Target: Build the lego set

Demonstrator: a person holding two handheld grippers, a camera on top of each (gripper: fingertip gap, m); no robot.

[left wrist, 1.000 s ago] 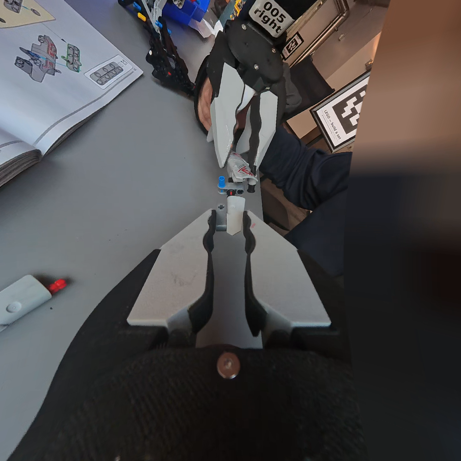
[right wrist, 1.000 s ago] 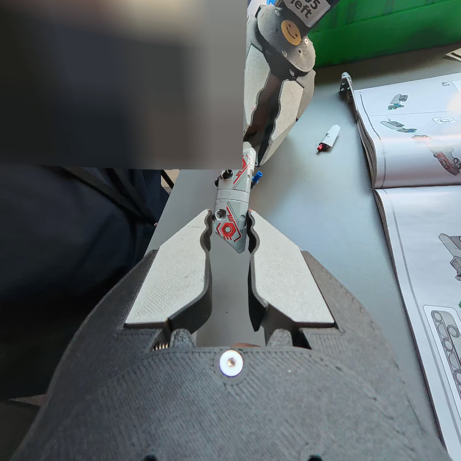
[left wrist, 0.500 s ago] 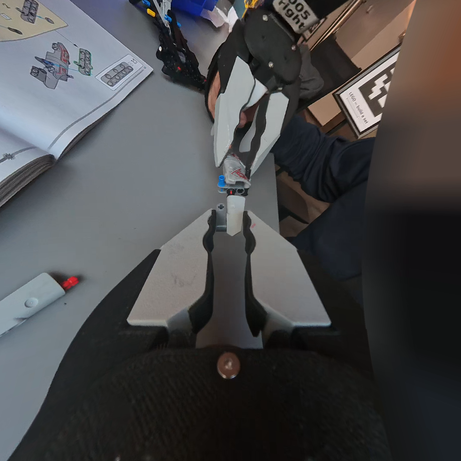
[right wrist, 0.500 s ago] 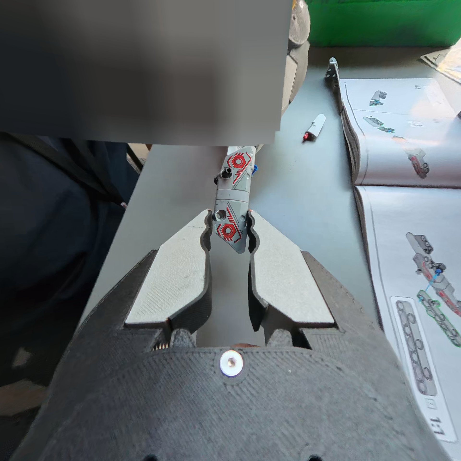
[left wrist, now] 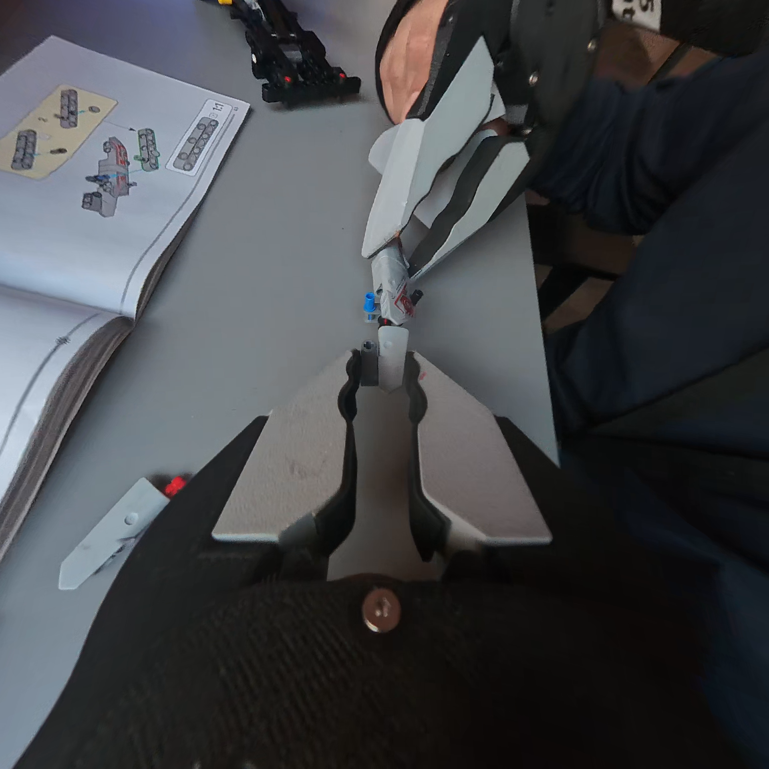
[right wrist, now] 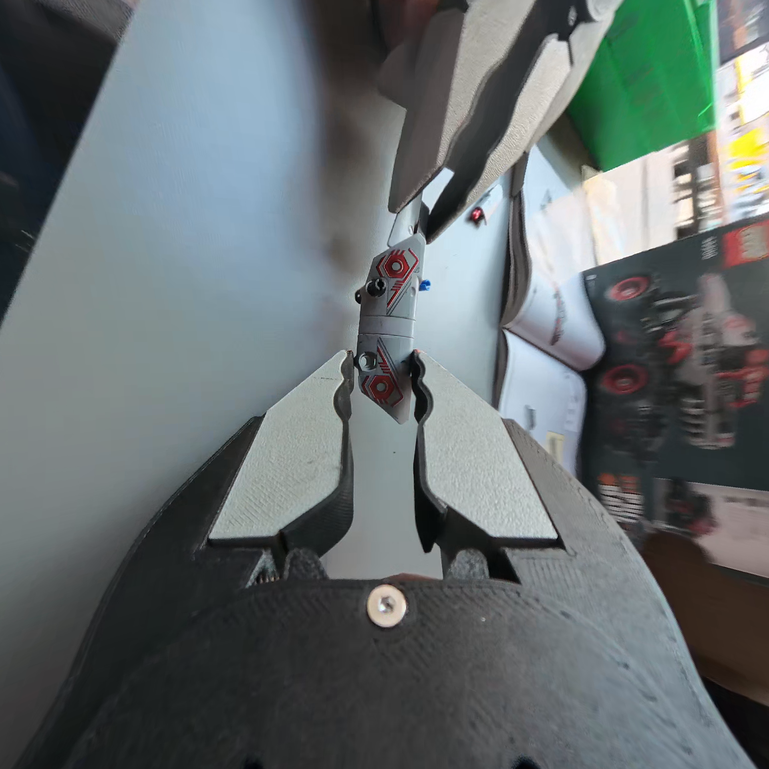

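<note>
- Grey panel assembly (right wrist: 387, 328), printed with red hexagons, hangs in the air above the table (left wrist: 258, 266), spanning the gap between your two grippers.
- Your right gripper (right wrist: 383, 362) is clamped on its near end; both fingertips press the panel's sides.
- Your left gripper (left wrist: 380, 358) pinches the opposite end, a plain grey panel with a dark connector beside it; in the right wrist view this gripper (right wrist: 420, 216) comes down from the top onto the assembly.
- In the left wrist view, your right gripper (left wrist: 399, 258) reaches in from the upper right, with your hand (left wrist: 401, 62) behind it.
- A blue pin (left wrist: 368, 301) sticks out of one side of the assembly, a black pin (right wrist: 376, 287) out of the other.
- The manual (left wrist: 83, 199) lies open to your left.
- A black chassis (left wrist: 291, 54) sits on the table beyond the manual.
- A loose grey panel (left wrist: 112, 528) with a red pin (left wrist: 174, 484) at its end lies beside your left gripper.
- The set's box (right wrist: 674, 395) stands at the right, blurred.
</note>
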